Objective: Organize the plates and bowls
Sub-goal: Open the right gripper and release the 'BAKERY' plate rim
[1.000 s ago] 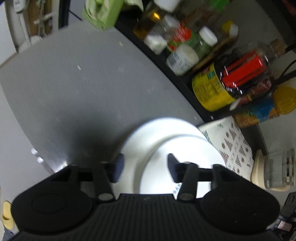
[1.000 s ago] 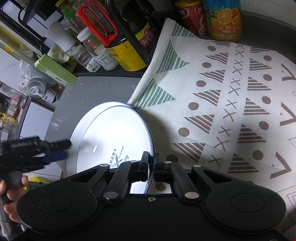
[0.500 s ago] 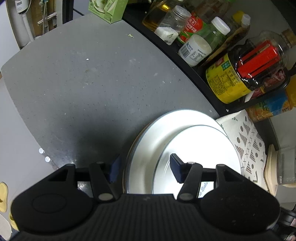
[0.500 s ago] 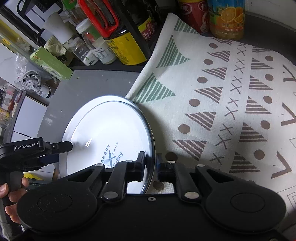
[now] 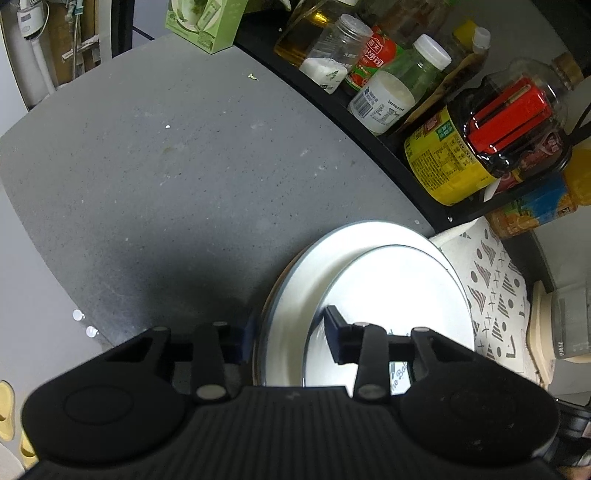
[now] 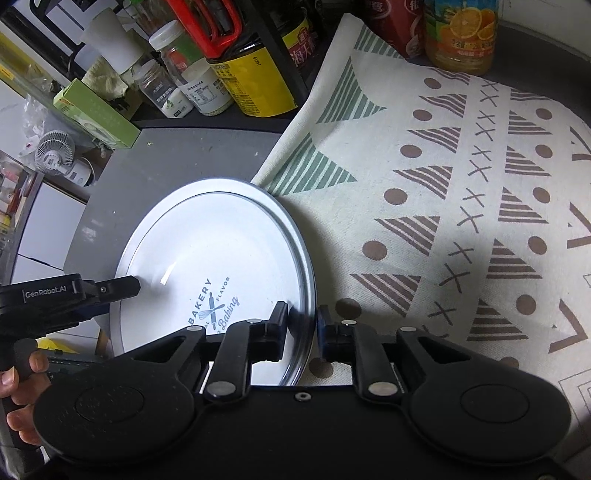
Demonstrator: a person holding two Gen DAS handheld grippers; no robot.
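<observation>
A white plate with a "BAKERY" print (image 6: 218, 258) lies on a larger white plate (image 5: 314, 266) on the grey counter (image 5: 166, 166); the printed plate also shows in the left wrist view (image 5: 399, 288). My right gripper (image 6: 302, 325) straddles the plates' right rim with a small gap on each side, its jaws partly open. My left gripper (image 5: 290, 334) is open and straddles the left rim of the larger plate; it also shows in the right wrist view (image 6: 122, 286).
A patterned cloth (image 6: 443, 203) lies right of the plates. A black shelf (image 5: 369, 155) behind holds jars and bottles, among them a yellow-labelled bottle (image 5: 454, 166). A green box (image 5: 203, 22) stands at the counter's far end. The counter edge (image 5: 62, 295) runs left.
The plates have come down and now lie flatter on the counter. My right gripper's jaws have opened a little off the rim. My left gripper has drawn back, its left finger outside the rim.
</observation>
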